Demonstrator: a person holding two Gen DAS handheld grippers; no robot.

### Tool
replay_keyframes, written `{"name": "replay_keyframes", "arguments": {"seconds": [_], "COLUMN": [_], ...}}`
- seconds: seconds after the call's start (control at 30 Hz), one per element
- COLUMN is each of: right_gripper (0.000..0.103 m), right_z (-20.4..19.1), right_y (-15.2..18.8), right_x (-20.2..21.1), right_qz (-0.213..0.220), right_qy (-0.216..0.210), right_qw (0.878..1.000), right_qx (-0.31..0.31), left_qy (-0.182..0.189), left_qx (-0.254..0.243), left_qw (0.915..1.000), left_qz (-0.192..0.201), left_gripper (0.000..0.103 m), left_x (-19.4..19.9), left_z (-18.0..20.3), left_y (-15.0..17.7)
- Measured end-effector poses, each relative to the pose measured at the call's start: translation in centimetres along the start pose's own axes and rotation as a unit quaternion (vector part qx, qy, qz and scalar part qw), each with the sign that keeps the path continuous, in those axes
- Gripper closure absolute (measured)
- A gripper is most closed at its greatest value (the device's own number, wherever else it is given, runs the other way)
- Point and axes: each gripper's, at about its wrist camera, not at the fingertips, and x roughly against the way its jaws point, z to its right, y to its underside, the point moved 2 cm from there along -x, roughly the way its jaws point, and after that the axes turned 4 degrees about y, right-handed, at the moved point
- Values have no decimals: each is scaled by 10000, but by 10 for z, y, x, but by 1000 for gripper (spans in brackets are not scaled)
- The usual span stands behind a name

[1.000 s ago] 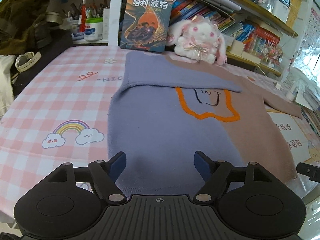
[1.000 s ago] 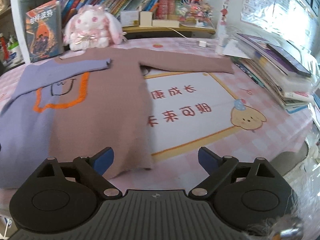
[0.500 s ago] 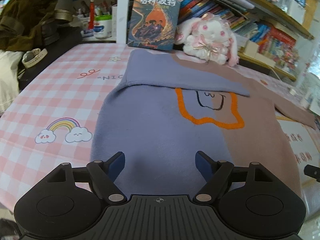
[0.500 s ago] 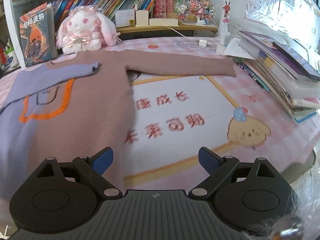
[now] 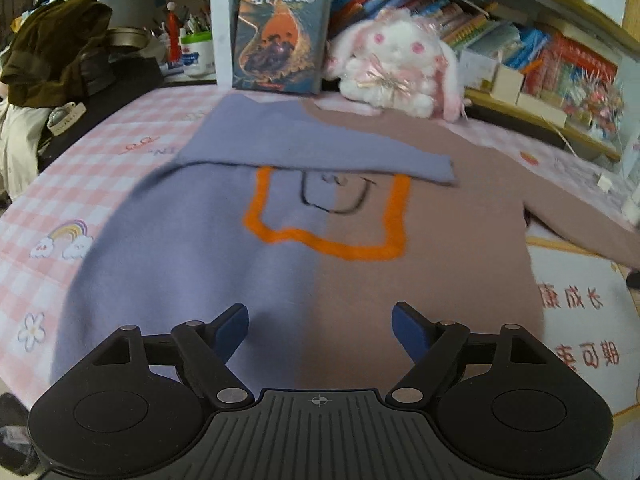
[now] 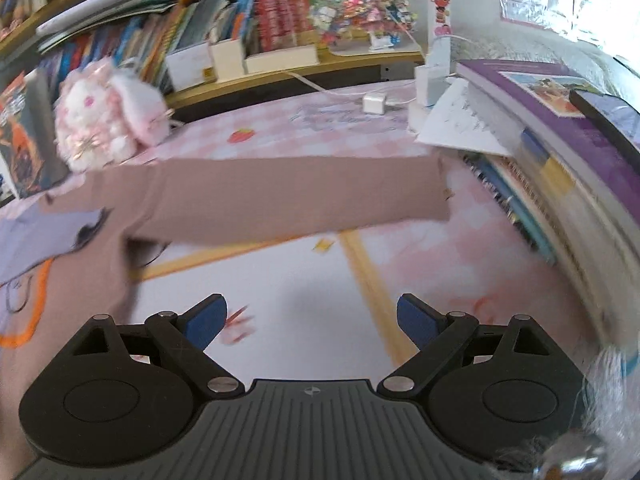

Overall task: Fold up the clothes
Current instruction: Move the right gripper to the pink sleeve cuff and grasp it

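the sweater (image 5: 304, 240) lies flat on the pink checked worktop (image 5: 60, 184), its left half lavender and its right half dusty brown, with an orange outline and a thin black line drawing across the chest. going left to right in the left wrist view: a dark brown garment (image 5: 52, 52) is heaped at the far left edge, a rainbow print (image 5: 64, 236) shows on the cloth beside the sweater's lavender side, and the lavender sleeve (image 5: 320, 152) is folded across the chest, its cuff ending over the brown half. behind the collar a book (image 5: 280, 28) stands upright, and a white plush rabbit (image 5: 396, 64) sits just to its right against the shelf. the left gripper (image 5: 319, 330) hovers over the sweater's lower hem, its blue-tipped fingers (image 5: 230, 328) spread wide with nothing between them. in the right wrist view the brown sleeve (image 6: 288, 200) stretches straight out to the right across the worktop, its cuff near a stack of books (image 6: 560, 152) at the right edge. the right gripper (image 6: 311, 320) is over a white printed panel of the cloth, beside the sweater's body, and its fingers (image 6: 416, 320) are likewise spread apart and hold nothing.
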Motion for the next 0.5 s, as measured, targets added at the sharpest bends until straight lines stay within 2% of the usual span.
{"name": "replay_keyframes", "arguments": {"seconds": [0.13,0.37,0.5], "right_gripper": [11,11,12], "right_z": [26,49,58], "right_y": [-16,-31,-38], "right_x": [-22,-49,-60], "right_qz": [-32,-93,-122], "right_qy": [4,-38,-129], "right_qw": [9999,9992,9981], "right_qx": [-98,-388,-583], "left_qy": [-347,-786,-958], "left_qx": [210,142,160], "left_qw": [9991,9968,9953], "left_qz": [-81,-101,64], "left_gripper": [20,20,16], "left_x": [4,17,26], "left_z": [6,18,23], "left_y": [5,6,2]}}
